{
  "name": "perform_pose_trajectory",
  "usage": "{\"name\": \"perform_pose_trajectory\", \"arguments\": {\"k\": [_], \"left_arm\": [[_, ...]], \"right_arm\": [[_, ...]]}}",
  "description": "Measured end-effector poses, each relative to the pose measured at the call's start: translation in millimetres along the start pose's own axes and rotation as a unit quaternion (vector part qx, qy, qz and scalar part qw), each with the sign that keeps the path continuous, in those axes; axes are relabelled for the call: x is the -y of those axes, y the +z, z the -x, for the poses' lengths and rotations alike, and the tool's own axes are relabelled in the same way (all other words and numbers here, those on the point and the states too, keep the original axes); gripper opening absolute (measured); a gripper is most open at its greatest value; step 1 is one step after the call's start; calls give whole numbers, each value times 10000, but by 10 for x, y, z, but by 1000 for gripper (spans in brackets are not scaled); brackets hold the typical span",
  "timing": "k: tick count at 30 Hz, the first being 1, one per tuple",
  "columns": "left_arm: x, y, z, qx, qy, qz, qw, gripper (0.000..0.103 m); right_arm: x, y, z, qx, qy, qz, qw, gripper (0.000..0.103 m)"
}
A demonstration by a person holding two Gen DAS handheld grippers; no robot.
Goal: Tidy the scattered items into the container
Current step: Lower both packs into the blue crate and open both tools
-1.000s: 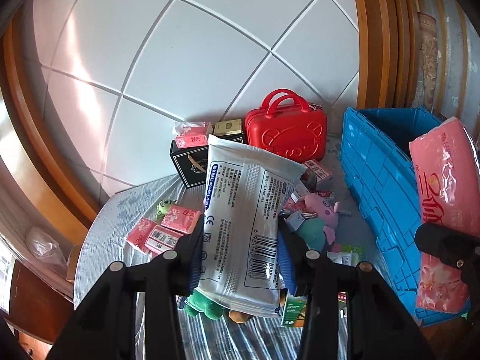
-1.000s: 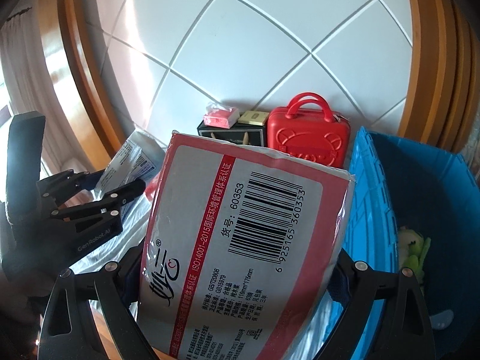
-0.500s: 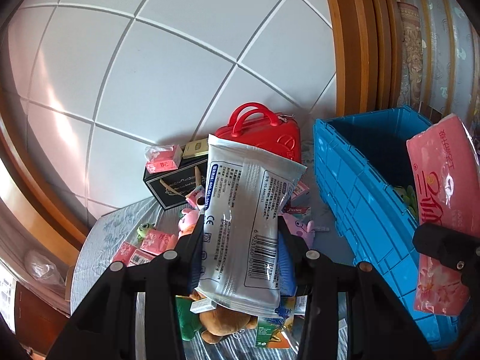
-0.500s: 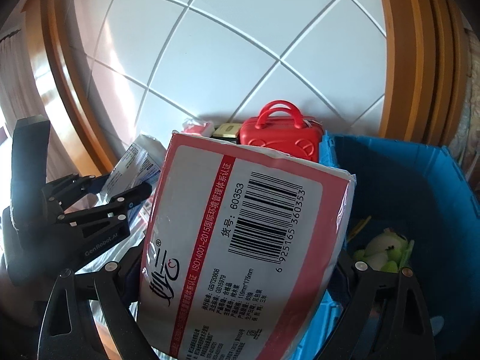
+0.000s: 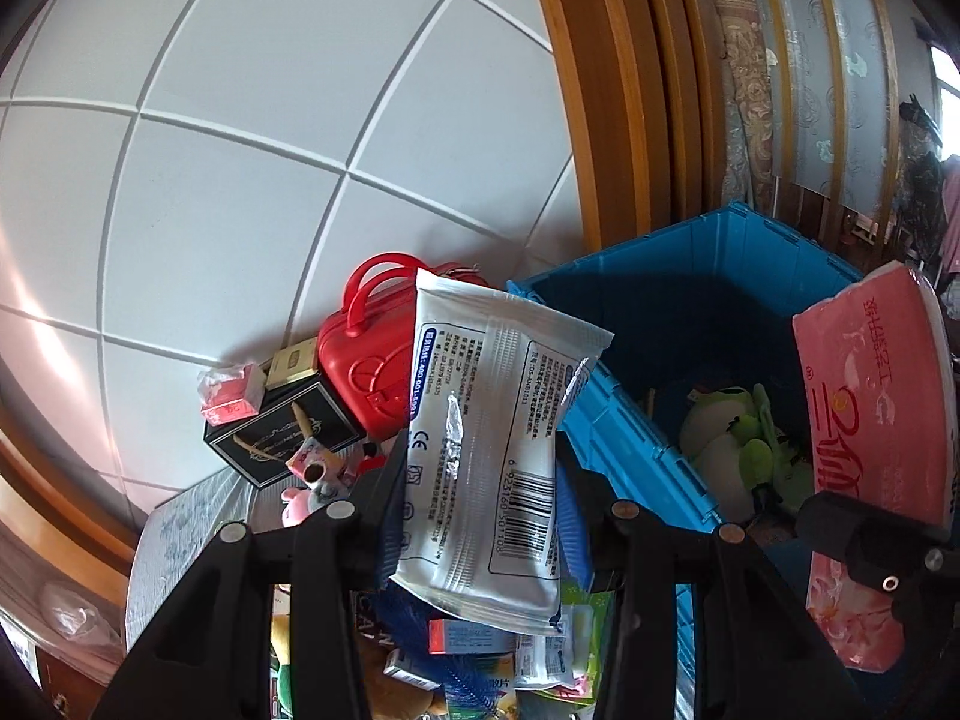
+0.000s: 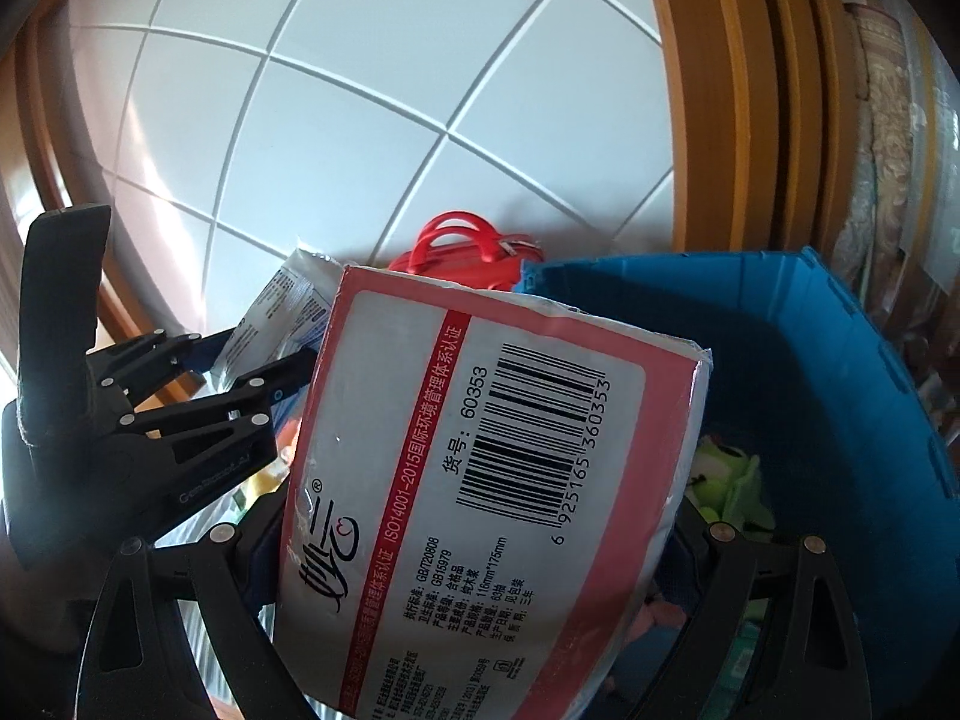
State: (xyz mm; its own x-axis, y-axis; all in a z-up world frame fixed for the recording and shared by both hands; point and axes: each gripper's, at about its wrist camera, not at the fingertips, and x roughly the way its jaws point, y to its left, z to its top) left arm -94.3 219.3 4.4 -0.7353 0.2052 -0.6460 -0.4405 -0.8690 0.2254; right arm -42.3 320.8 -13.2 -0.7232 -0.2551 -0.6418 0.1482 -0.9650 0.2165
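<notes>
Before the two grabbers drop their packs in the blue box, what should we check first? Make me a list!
1. Left gripper squeezes the white plastic wipes pack: ok.
2. Right gripper squeezes the pink tissue pack: ok.
3. Tissue pack over the blue plastic crate: cannot tell.
4. Wipes pack past the crate's rim: not ok, beside it.
5. Room inside beside the green plush frog: ok.

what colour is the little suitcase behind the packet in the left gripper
Red, handles included: the suitcase shows best in the left wrist view.
</notes>
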Motion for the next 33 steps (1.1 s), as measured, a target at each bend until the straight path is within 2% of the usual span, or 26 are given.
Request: {"name": "perform_pose_trajectory", "arguments": {"k": [9,18,33], "left_arm": [[557,349,-173,55,-348,-366,9987,42],[1008,654,-355,90,-546,-706,9960,42],[1598,978,-796,41,-911,-1101,9897,42]], "right_arm": [[456,20,57,62,-296,-343,9990,95],[866,-67,152,81,-594,-678,9959,95],[1662,-236,314,17,-1315,-1215,9838,95]]}}
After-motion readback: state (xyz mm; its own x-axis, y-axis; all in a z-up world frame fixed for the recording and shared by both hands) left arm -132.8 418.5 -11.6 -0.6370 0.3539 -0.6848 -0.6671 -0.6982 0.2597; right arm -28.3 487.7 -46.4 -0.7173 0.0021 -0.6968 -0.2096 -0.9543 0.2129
